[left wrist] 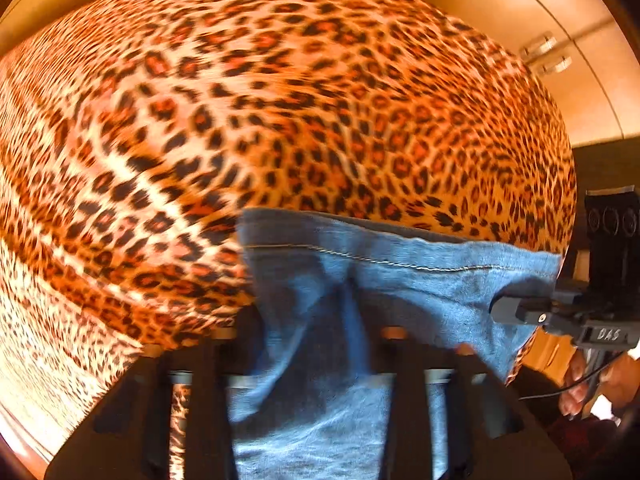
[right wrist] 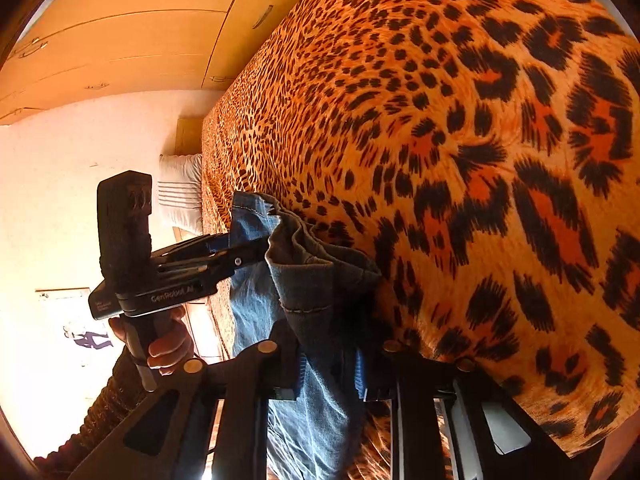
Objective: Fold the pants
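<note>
We are gripping the jeans (left wrist: 360, 280) hem in both grippers, left gripper (right wrist: 256, 254) and right gripper (left wrist: 500, 308) clenched on denim; pants hanging above the bed (left wrist: 280, 100); next, we judge, laying them flat toward 12 o'clock.

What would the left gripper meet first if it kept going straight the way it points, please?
Already shut on the jeans, the left gripper would probably press them into the leopard-print bedspread straight ahead, though depth is unclear.

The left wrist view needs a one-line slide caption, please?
Both grippers, left gripper and right gripper, hold the blue jeans above a leopard-print bedspread.
</note>
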A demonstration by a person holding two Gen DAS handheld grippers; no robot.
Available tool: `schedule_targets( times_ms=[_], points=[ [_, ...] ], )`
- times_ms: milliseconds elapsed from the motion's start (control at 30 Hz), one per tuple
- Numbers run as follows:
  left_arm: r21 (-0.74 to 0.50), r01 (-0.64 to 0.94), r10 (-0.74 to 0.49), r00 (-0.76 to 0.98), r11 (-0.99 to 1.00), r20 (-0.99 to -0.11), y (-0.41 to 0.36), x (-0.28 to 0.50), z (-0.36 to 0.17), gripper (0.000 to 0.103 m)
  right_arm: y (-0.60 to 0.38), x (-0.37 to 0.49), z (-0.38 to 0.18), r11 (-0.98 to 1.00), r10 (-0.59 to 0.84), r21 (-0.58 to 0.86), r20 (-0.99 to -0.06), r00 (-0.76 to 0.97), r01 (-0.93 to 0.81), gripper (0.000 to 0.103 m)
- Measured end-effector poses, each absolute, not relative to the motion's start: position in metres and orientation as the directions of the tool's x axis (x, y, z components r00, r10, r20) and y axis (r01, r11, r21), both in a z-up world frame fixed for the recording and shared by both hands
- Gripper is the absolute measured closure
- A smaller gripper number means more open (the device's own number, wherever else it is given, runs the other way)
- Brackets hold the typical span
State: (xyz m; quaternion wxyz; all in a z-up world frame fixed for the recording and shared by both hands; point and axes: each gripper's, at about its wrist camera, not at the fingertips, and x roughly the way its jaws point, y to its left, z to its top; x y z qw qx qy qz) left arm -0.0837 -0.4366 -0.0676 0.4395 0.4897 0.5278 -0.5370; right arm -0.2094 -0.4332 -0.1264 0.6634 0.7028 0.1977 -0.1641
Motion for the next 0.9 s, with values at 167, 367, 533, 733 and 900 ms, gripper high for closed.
schedule_targets(
  times_ms=[167,367,533,733,900],
  points=[
    [-0.219,0.975,-0.035,-0.218,0.040,-0.975,-0.415,-0.063,-0.045,0.096,-0.436,-0.196,-0.101,0.053,0.081,0.880,-0.476,0.876,0.473,0.090],
    [-0.265,0.960,-0.129,-0.253,0.091,-0.959,-0.385,-0.042,0.003,0.096,-0.429,-0.173,-0.058,0.212,0.122,0.872,-0.472,0.873,0.442,0.090],
    [-0.289,0.944,-0.189,-0.258,0.159,-0.948,-0.356,-0.001,0.025,0.096,-0.411,-0.149,-0.025,0.325,0.170,0.857,-0.468,0.867,0.399,0.090],
    [-0.296,0.915,-0.243,-0.232,0.275,-0.942,-0.293,0.035,0.028,0.096,-0.365,-0.099,0.008,0.487,0.299,0.818,-0.486,0.821,0.307,0.090],
    [-0.271,0.852,-0.218,-0.190,0.447,-0.957,-0.217,0.050,0.000,0.088,-0.291,-0.051,0.008,0.626,0.463,0.753,-0.567,0.681,0.202,0.086]
  ],
)
